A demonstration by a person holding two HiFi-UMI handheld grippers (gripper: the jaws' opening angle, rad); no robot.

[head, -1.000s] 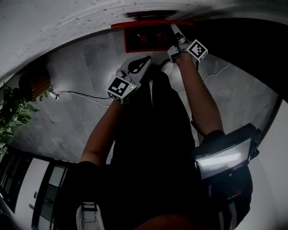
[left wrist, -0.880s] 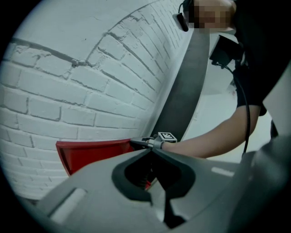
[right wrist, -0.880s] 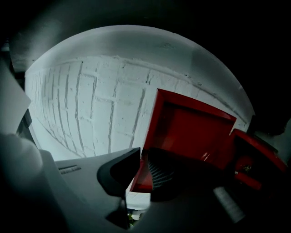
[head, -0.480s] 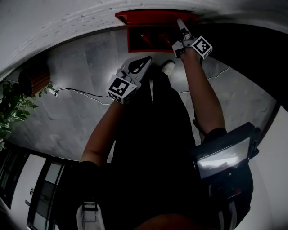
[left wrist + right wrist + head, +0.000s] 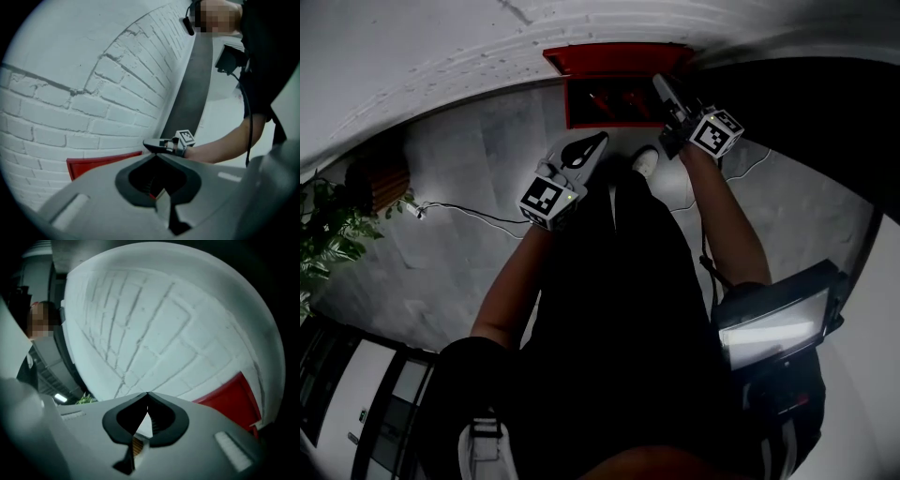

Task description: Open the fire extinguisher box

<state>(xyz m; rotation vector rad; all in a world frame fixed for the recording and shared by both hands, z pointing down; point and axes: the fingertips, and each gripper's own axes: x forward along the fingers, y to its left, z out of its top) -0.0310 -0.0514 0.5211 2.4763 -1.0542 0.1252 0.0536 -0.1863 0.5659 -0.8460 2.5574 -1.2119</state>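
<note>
While the left gripper (image 5: 598,141) hangs nearest the body, jaws pressed together and empty, the right gripper (image 5: 659,82) now stands lifted off the box (image 5: 566,101). Its jaws have just closed tip to tip on nothing. Farther off, the box sits at the foot of the wall (image 5: 487,37). Its lid (image 5: 619,59) shows broader than a second ago, apparently swung up. The box is probably open, or nearly so.

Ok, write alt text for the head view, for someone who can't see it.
Looking down past a person in dark clothes at a red box at the foot of a white brick wall. The right gripper, jaws just closed on nothing, reaches to the box's right end; the left gripper, shut, sits short of it over the grey floor.
</note>
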